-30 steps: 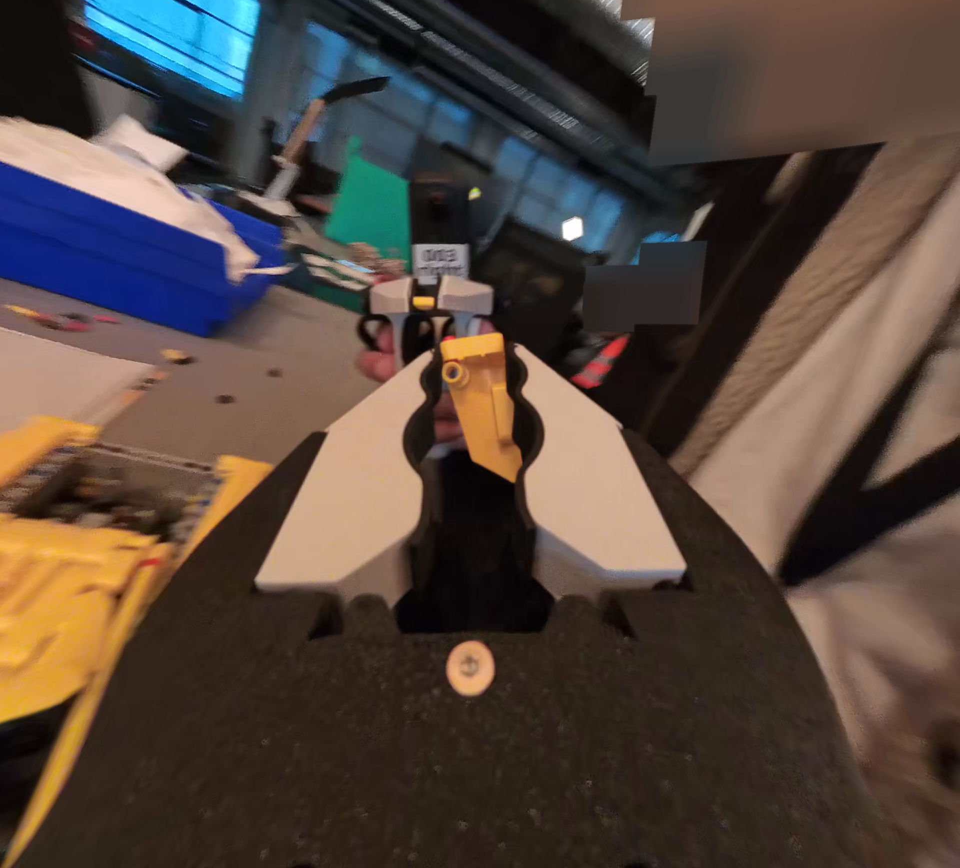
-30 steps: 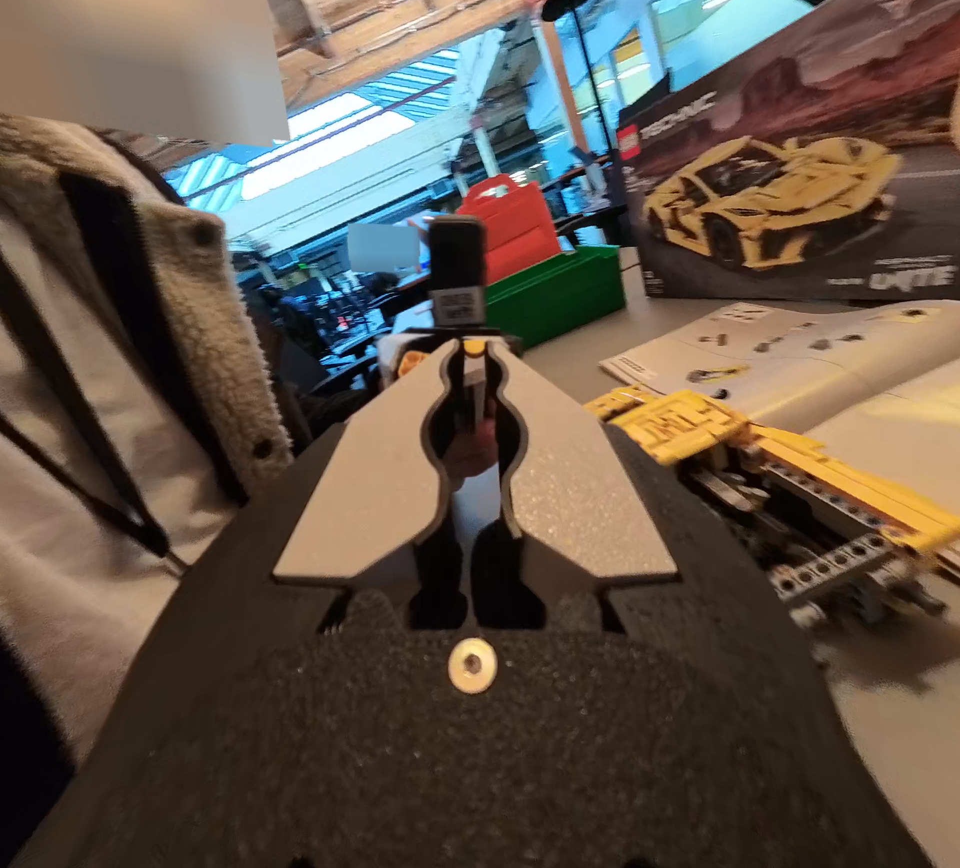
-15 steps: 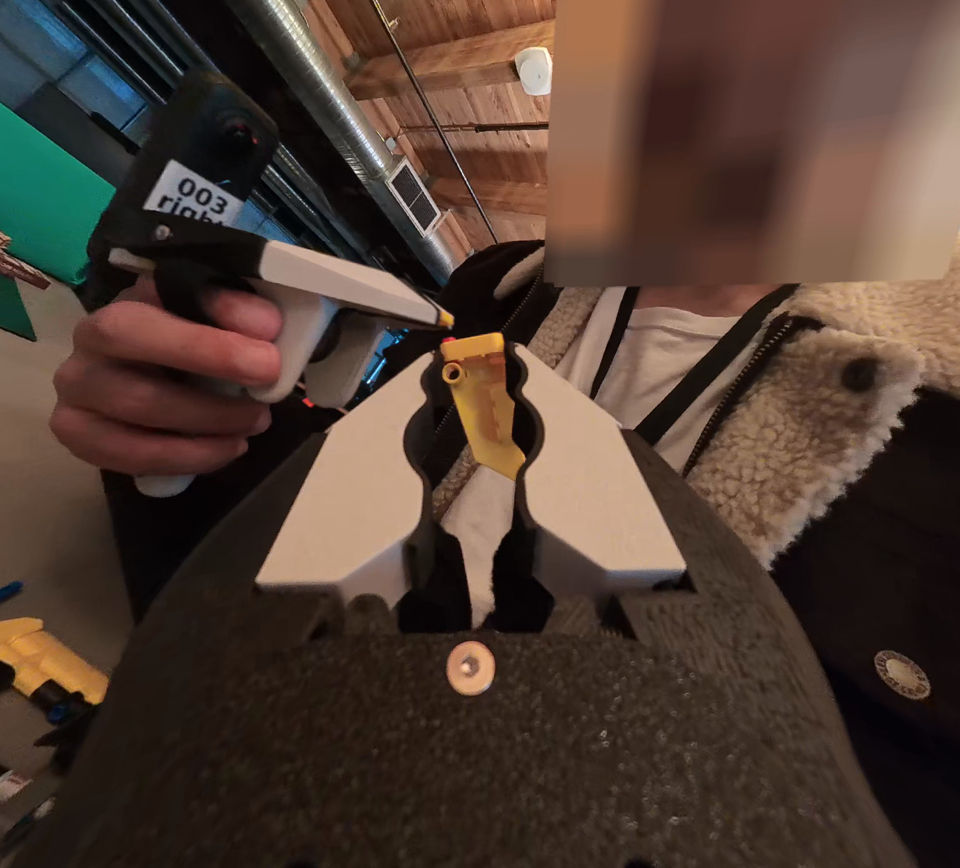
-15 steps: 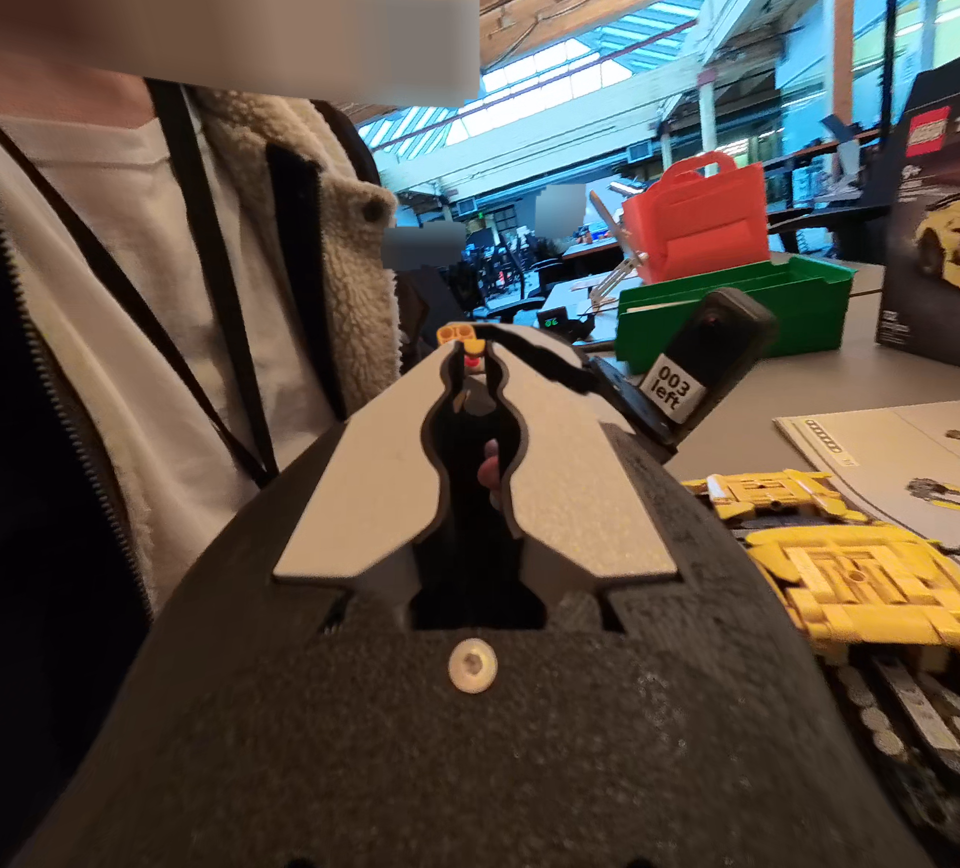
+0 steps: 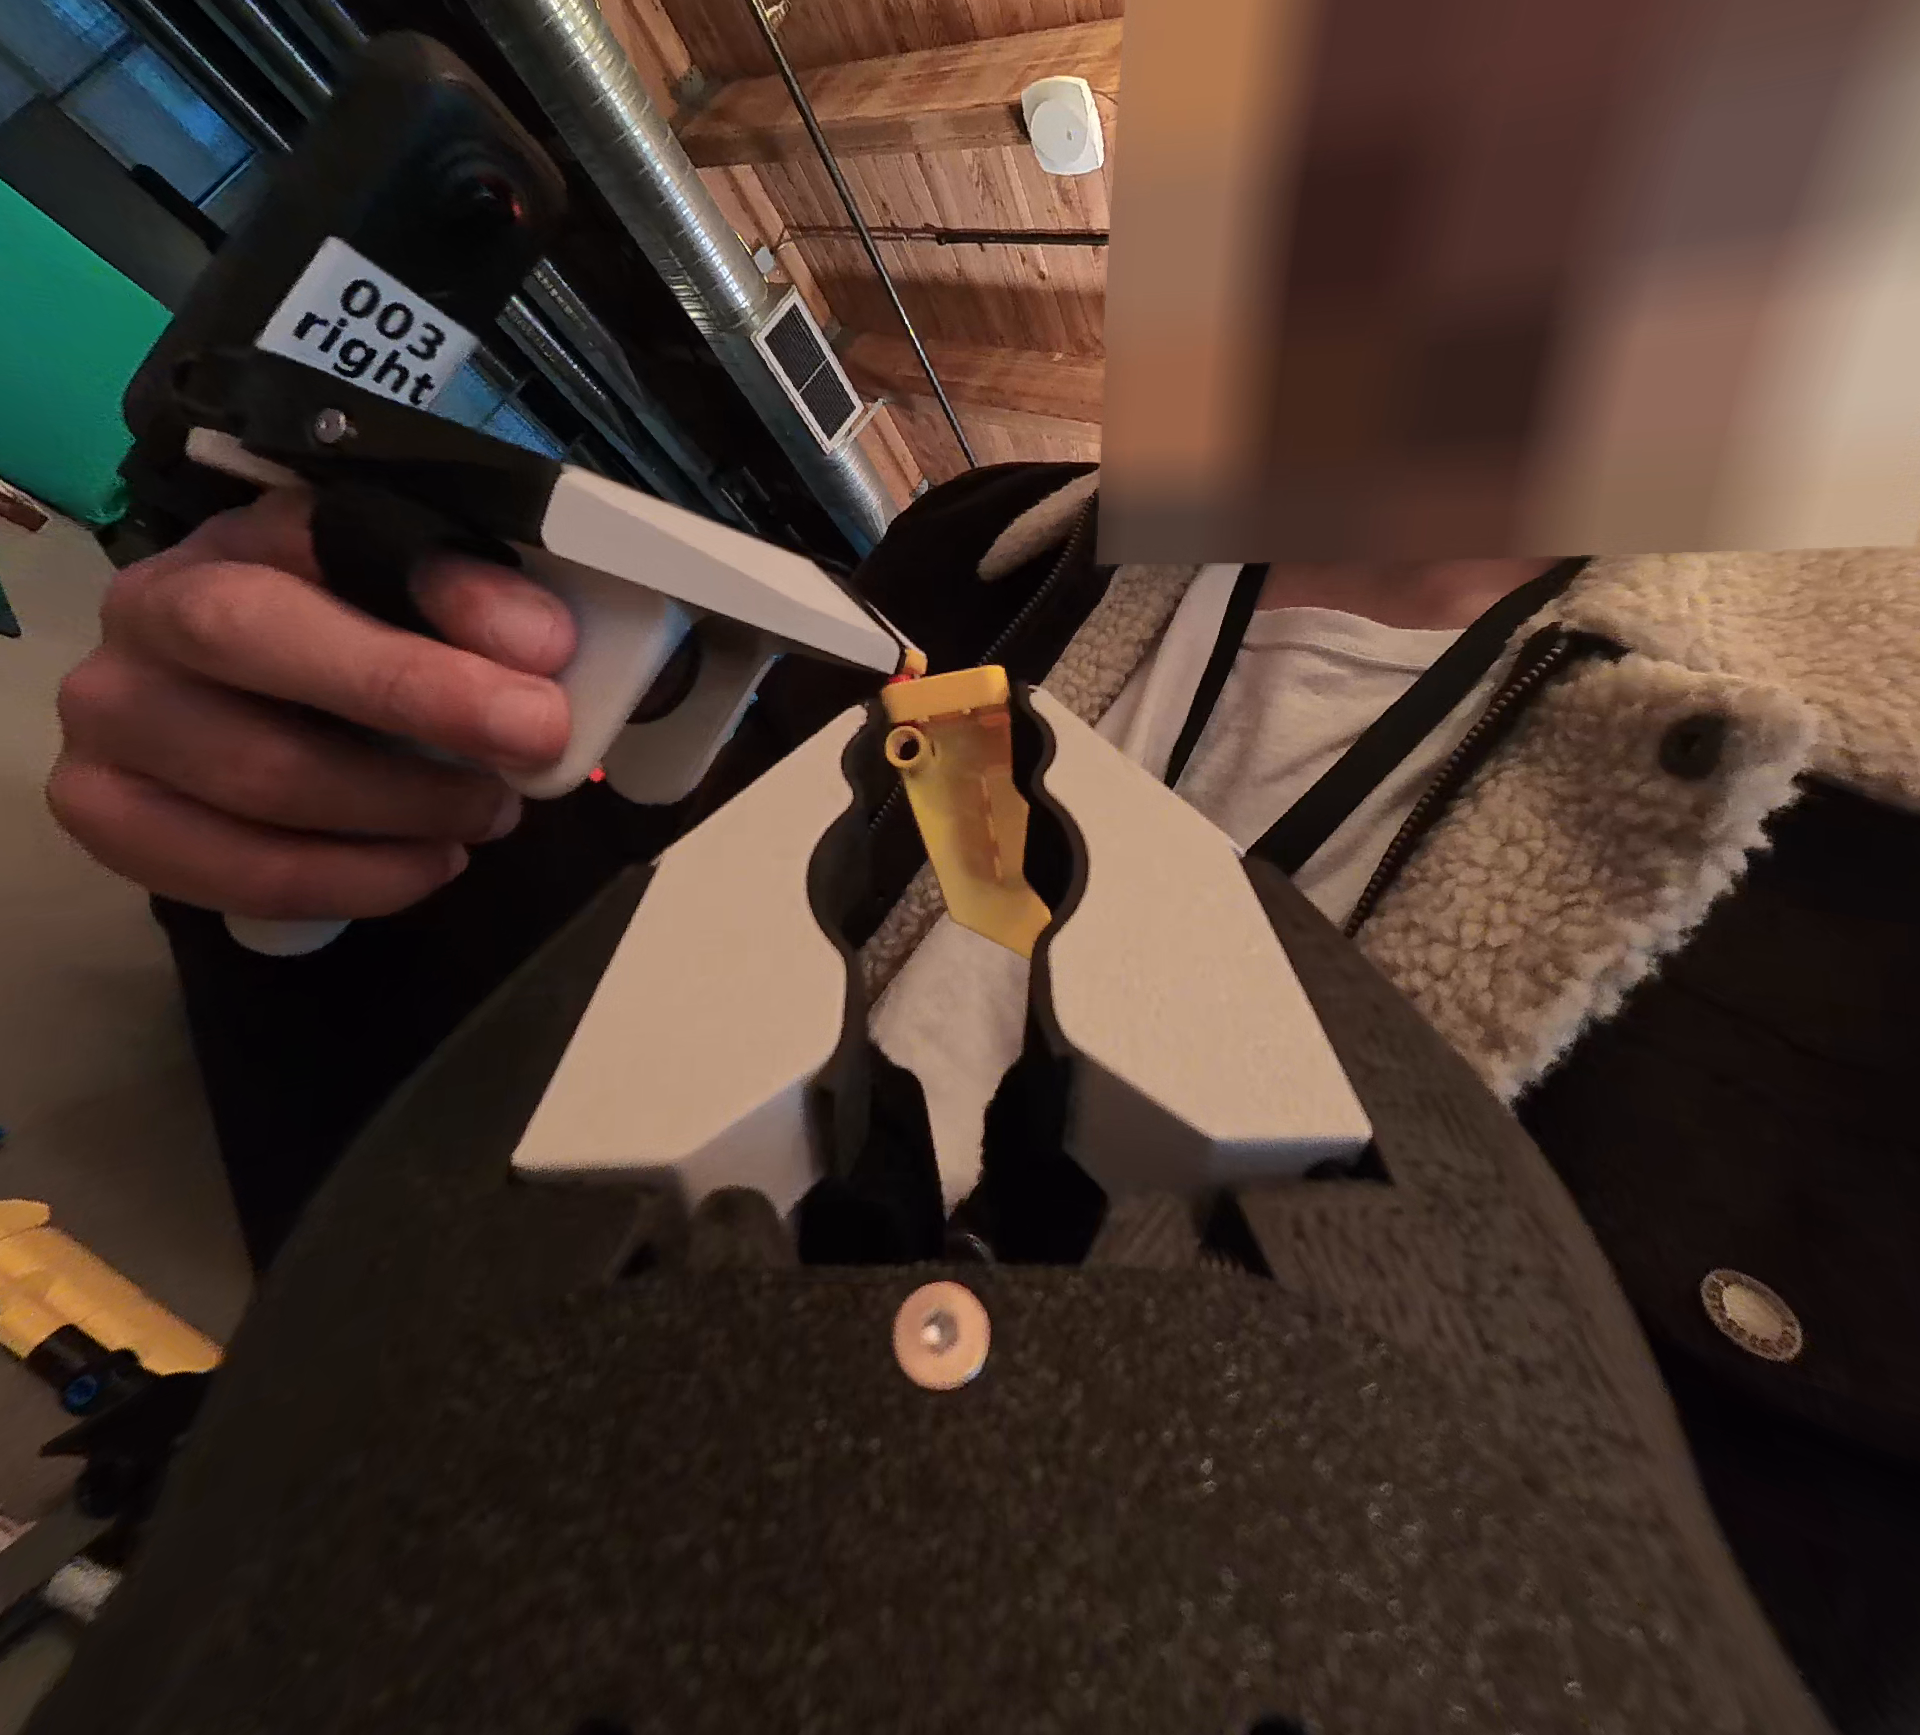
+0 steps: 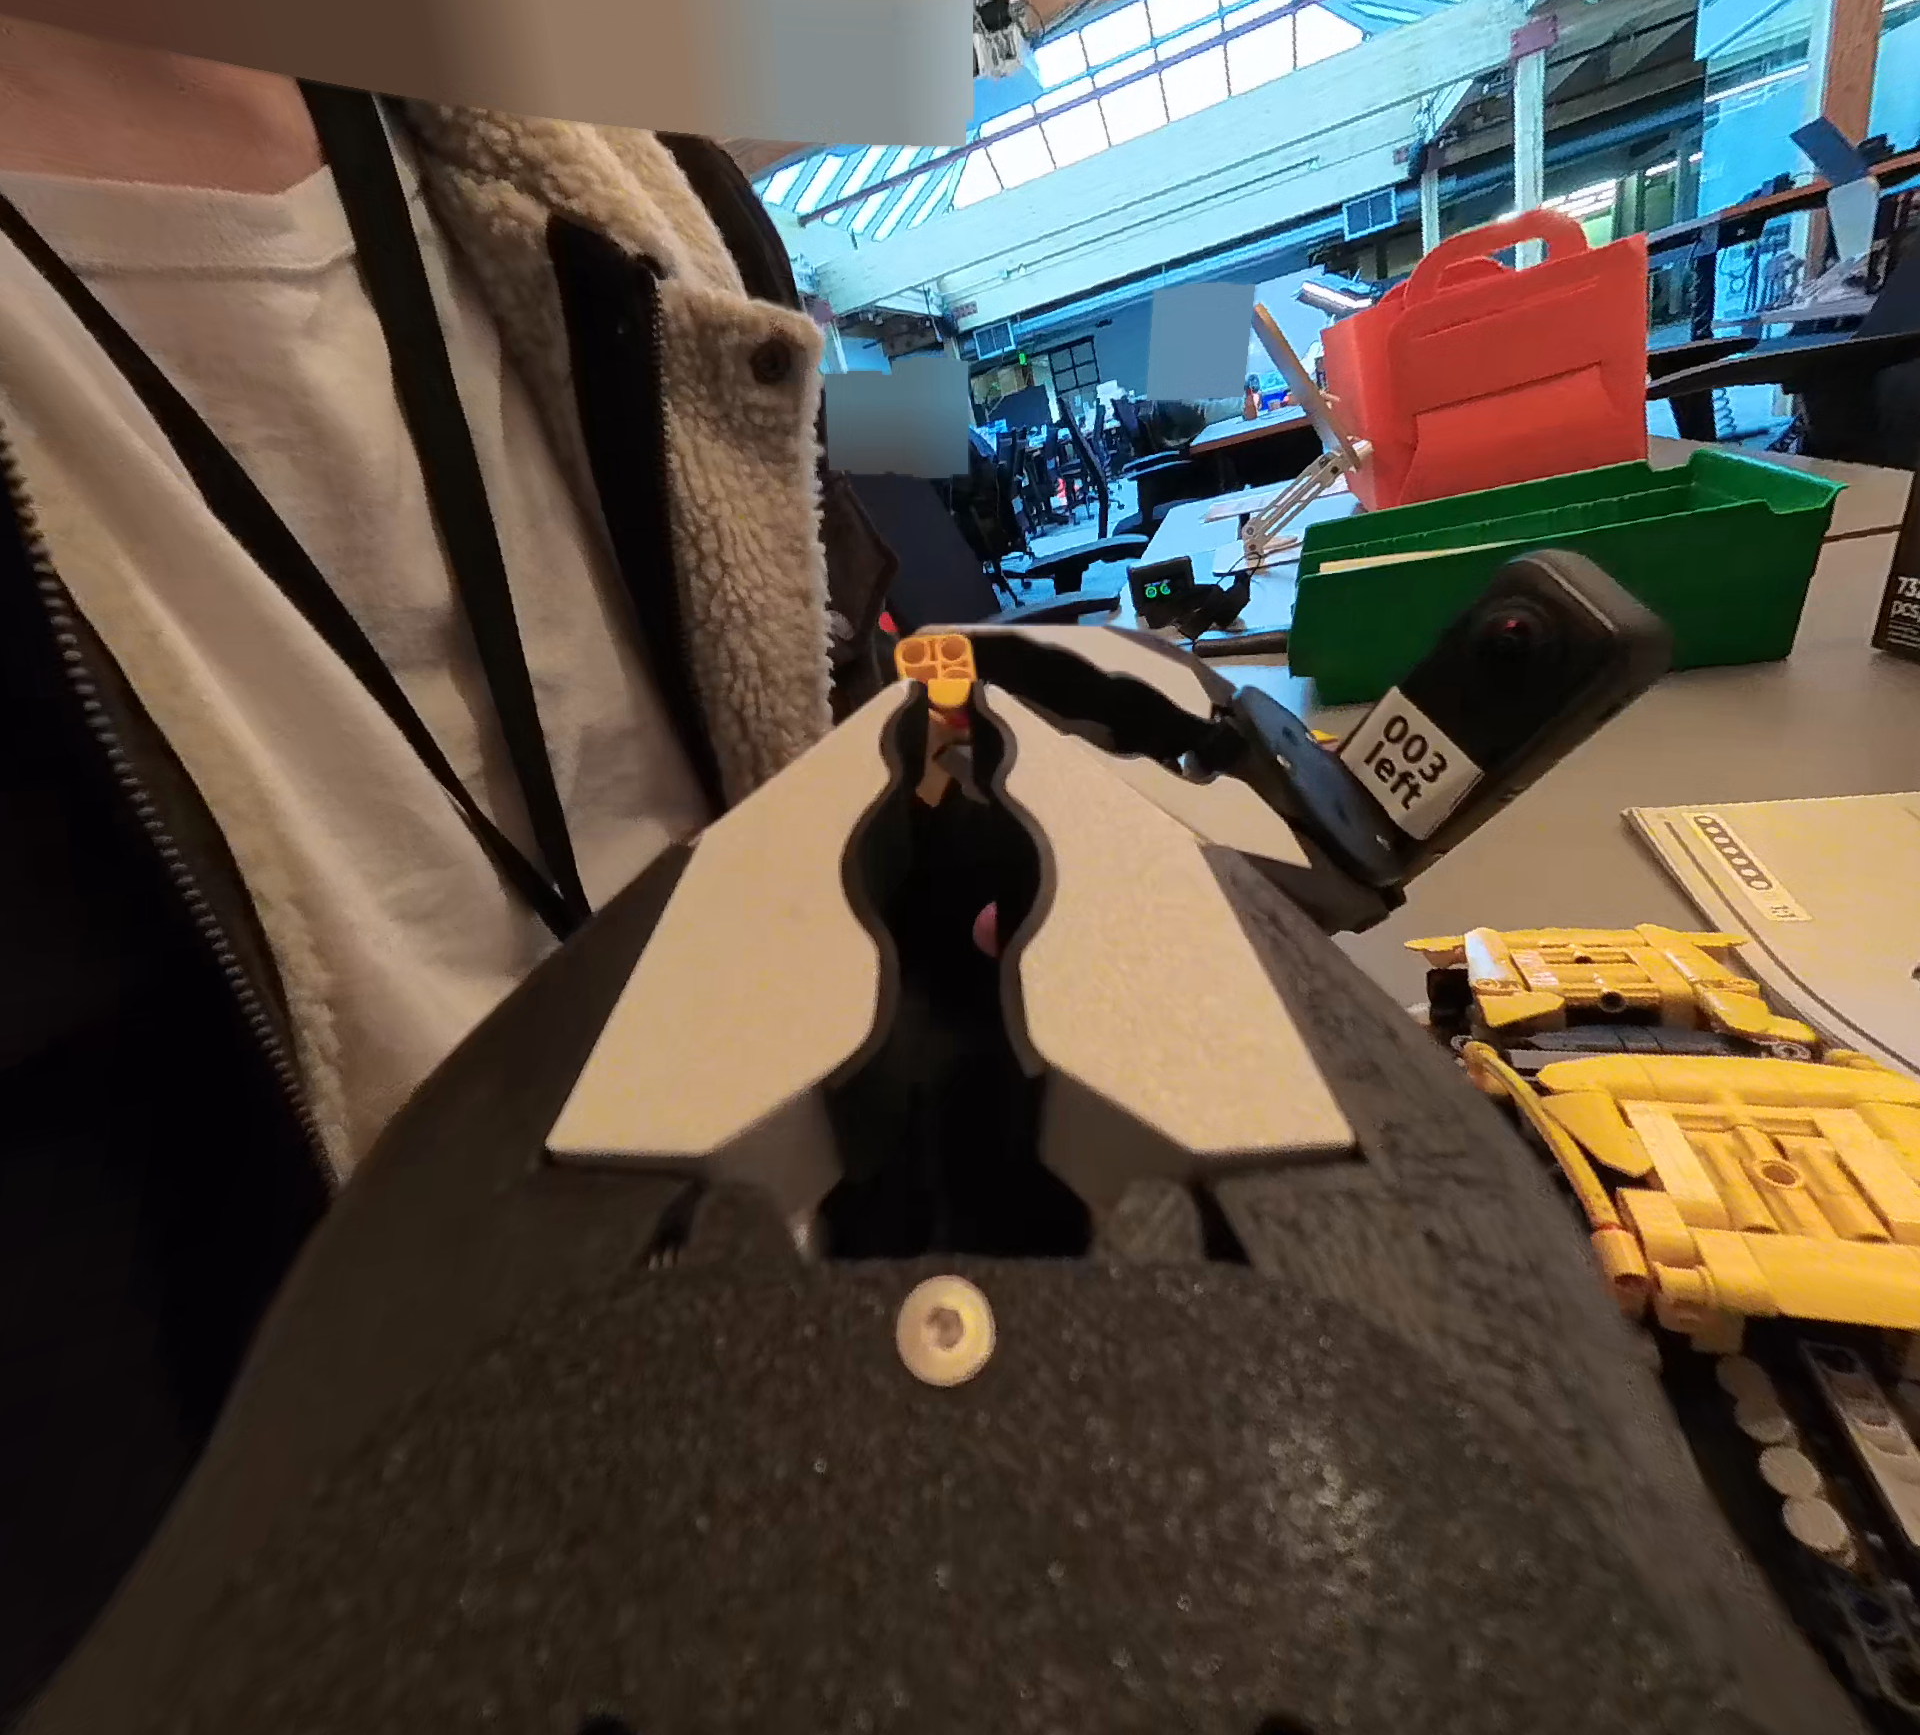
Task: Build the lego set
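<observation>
My left gripper [image 5: 948,698] is shut on a yellow angled lego panel [image 5: 971,828], held up in front of a person's chest. My right gripper [image 6: 940,698] is shut on a small yellow pin with a red part [image 6: 945,717]. In the left wrist view the right gripper [image 5: 902,652] comes in from the upper left, and its pin touches the panel's top end. In the right wrist view the panel's end [image 6: 935,655] shows just beyond my fingertips, with the left gripper [image 6: 1143,719] behind it. The partly built yellow lego car [image 6: 1714,1166] lies on the table at the lower right.
An instruction booklet [image 6: 1829,896] lies beyond the car. A green bin [image 6: 1558,563] and a red bag [image 6: 1486,397] stand farther back, and a dark box [image 6: 1901,605] shows at the right edge. The person's fleece jacket [image 5: 1507,854] is close behind both grippers. Left and right tips are no more than a few centimetres apart. My right tips are roughly 15 centimetres from the partly built yellow lego car [image 6: 1714,1166].
Both grippers swung up from the table towards the person's chest. The right gripper's tip has closed in on the panel's top end and now touches it.
</observation>
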A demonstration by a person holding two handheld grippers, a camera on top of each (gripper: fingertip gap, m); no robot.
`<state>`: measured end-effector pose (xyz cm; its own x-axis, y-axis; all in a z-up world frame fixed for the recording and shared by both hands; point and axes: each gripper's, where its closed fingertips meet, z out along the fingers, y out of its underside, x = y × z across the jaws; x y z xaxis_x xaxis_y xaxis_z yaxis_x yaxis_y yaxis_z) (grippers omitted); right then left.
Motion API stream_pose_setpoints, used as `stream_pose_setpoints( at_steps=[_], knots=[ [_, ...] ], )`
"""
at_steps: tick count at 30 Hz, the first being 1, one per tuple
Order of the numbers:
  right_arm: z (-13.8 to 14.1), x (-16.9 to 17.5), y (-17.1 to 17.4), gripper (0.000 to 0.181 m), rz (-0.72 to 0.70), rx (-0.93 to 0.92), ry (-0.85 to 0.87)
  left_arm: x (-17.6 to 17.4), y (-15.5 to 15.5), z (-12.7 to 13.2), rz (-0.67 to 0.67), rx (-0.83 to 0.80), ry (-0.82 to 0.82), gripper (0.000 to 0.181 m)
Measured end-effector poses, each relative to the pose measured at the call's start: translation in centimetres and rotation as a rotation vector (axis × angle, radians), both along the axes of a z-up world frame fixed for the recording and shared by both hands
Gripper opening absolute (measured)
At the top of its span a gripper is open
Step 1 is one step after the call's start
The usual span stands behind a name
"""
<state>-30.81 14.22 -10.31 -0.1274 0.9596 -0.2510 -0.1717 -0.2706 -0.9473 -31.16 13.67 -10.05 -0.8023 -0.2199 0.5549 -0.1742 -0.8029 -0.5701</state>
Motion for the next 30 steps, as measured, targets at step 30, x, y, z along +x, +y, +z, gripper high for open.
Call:
stream_pose_setpoints(
  at_steps=[30],
  knots=[
    [0.8, -1.0, -1.2, 0.007, 0.183, 0.066, 0.002, -1.0, -1.1, 1.2, -0.042, -0.023, -0.095, 0.022]
  ],
)
